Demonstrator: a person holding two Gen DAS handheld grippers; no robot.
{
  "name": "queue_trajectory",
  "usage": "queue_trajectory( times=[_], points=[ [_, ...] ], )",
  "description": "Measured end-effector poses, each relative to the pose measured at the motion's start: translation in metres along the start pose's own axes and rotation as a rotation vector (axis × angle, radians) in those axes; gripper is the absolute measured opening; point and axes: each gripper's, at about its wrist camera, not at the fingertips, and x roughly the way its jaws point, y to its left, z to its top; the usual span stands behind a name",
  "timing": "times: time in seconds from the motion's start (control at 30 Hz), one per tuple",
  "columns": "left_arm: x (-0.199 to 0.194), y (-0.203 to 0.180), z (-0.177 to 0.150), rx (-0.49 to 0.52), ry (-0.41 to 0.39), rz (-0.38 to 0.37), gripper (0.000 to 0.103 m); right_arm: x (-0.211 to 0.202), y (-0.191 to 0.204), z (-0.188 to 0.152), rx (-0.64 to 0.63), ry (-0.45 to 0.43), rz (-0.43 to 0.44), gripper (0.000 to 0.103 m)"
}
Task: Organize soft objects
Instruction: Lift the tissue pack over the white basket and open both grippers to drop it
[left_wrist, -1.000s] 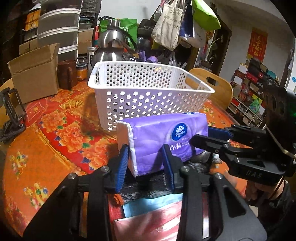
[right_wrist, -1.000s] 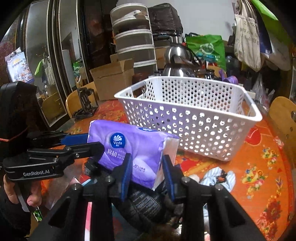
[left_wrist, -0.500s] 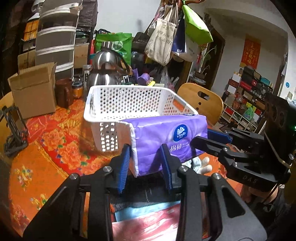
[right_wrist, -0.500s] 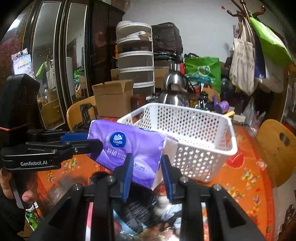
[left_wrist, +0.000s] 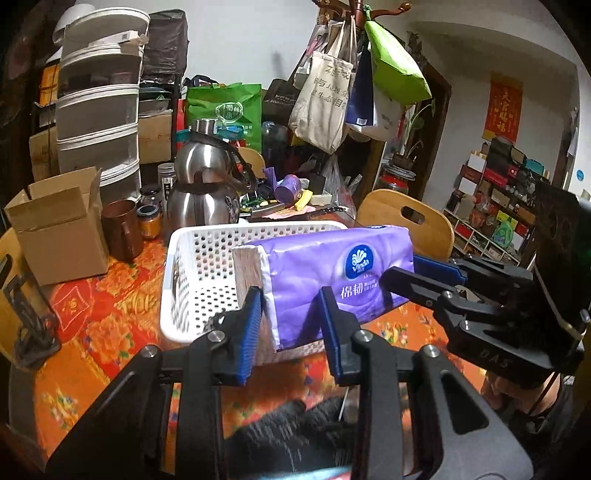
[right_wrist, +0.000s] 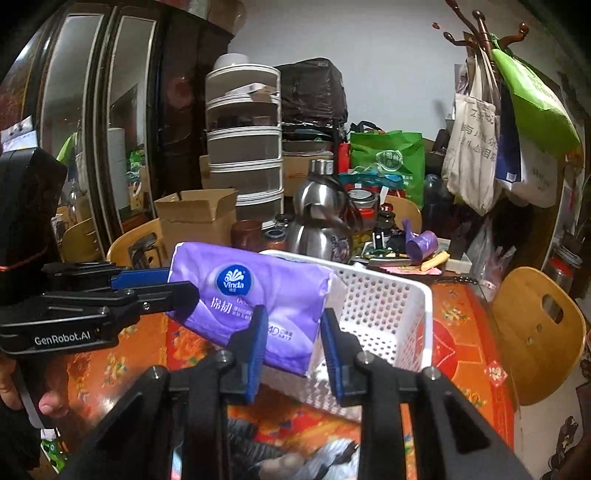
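A purple Vinda tissue pack (left_wrist: 332, 273) hangs in the air just above the near rim of a white perforated basket (left_wrist: 199, 266). My left gripper (left_wrist: 290, 299) is shut on the pack's open left end. My right gripper (left_wrist: 402, 269) is shut on its other end. In the right wrist view the same pack (right_wrist: 258, 291) sits between the blue pads of my right gripper (right_wrist: 293, 314), my left gripper (right_wrist: 177, 282) clamps its far end, and the basket (right_wrist: 384, 310) lies behind and below. The basket's visible part holds nothing.
The orange floral tablecloth (left_wrist: 103, 317) carries a cardboard box (left_wrist: 59, 225), a brown cup (left_wrist: 122, 229), jars and a steel kettle (left_wrist: 207, 184) behind the basket. A wooden chair (left_wrist: 406, 218) stands at the right. Dark cloth (left_wrist: 288, 432) lies below my fingers.
Both grippers have risen with the tissue pack, from table height in front of the basket to above its rim. The basket's inside now shows.
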Motion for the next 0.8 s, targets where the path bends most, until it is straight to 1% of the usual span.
queue_trajectory(
  times=[0.13, 0.27, 0.37, 0.5, 0.67, 0.8],
  points=[
    [0.025, 0.003, 0.022, 0.000, 0.010, 0.004, 0.028, 0.020, -0.017, 0.015, 0.016, 0.016, -0.014, 0.027],
    [0.063, 0.006, 0.036, -0.006, 0.048, 0.030, 0.028, 0.046, -0.031, 0.019, 0.037, 0.052, -0.032, 0.027],
    [0.090, 0.015, 0.044, -0.034, 0.072, 0.031, 0.028, 0.068, -0.041, 0.020, 0.053, 0.068, -0.045, 0.027],
    [0.119, 0.022, 0.049, -0.036, 0.096, 0.065, 0.028, 0.091, -0.050, 0.022, 0.071, 0.090, -0.047, 0.027],
    [0.142, 0.037, 0.047, -0.073, 0.119, 0.077, 0.029, 0.112, -0.054, 0.019, 0.079, 0.110, -0.041, 0.027],
    [0.156, 0.050, 0.040, -0.101, 0.141, 0.081, 0.029, 0.120, -0.050, 0.014, 0.066, 0.118, -0.046, 0.027]
  ],
)
